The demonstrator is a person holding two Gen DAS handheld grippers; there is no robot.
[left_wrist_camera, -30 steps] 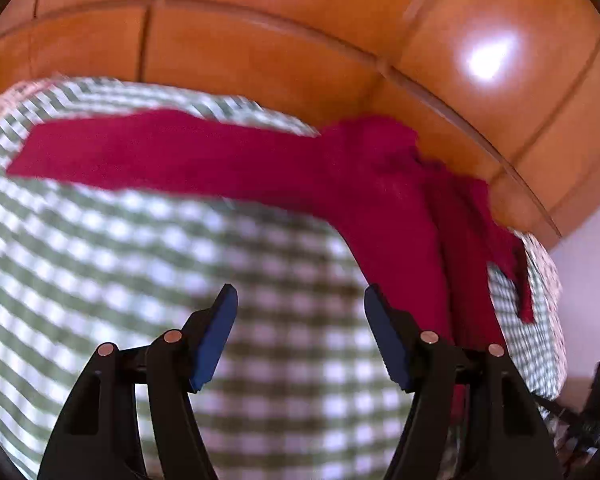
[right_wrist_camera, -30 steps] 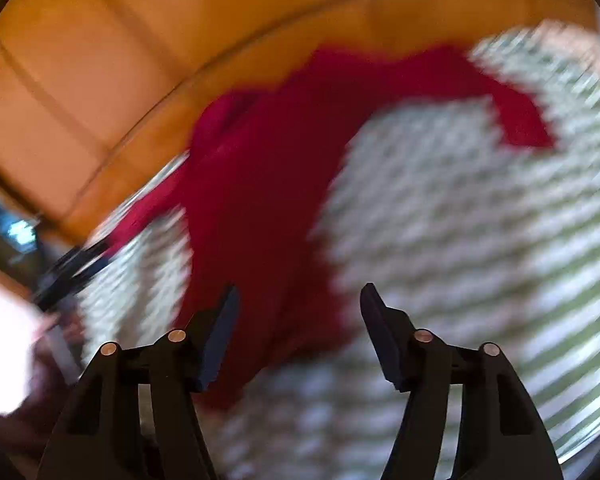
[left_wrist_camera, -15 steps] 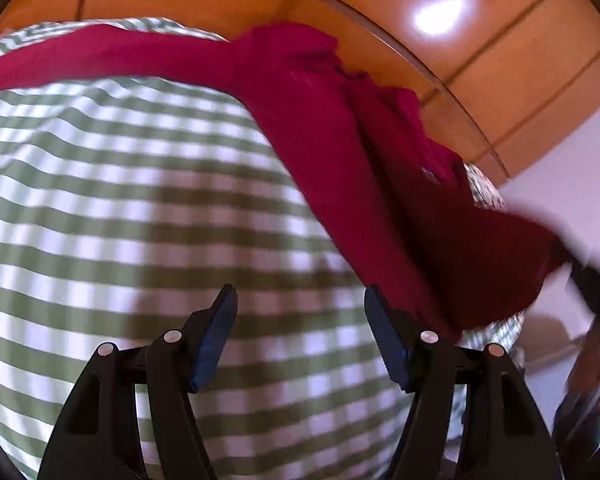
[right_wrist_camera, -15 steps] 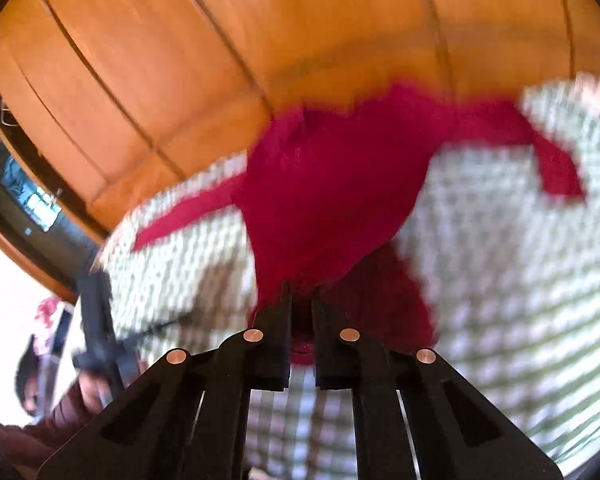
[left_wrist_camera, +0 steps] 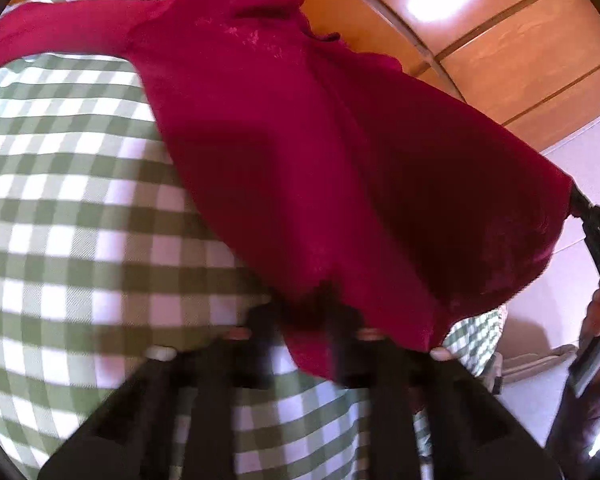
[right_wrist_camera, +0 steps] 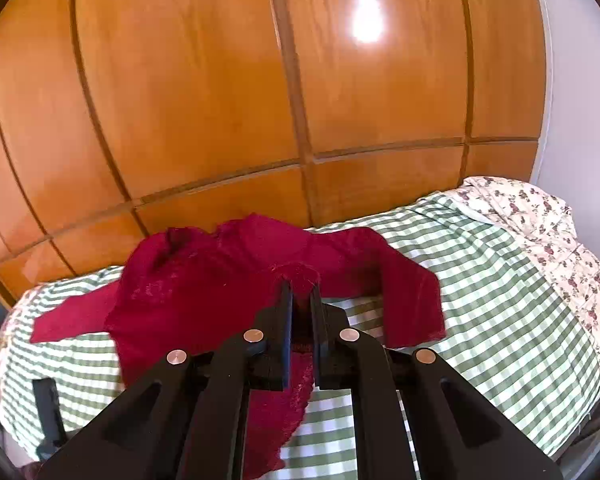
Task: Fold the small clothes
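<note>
Since a second ago both grippers, left (left_wrist_camera: 300, 320) and right (right_wrist_camera: 300, 300), have clamped the hem of the top (right_wrist_camera: 204, 284), which lies toward 12 o'clock on the bed (right_wrist_camera: 500, 280), so folding can begin.

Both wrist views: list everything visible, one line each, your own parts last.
Dark red long-sleeved knit garment: one, red, spread on the bed, its near hem lifted.
Green-and-white checked bed cover: one, green and white, under the garment.
Floral-print sheet: one, white with dark flowers, at the bed's right edge.
Glossy wooden panelled wardrobe: one, orange-brown, behind the bed.
Left gripper: one, black, blurred, at the red hem.
Right gripper: one, black, clamped on the hem.
</note>
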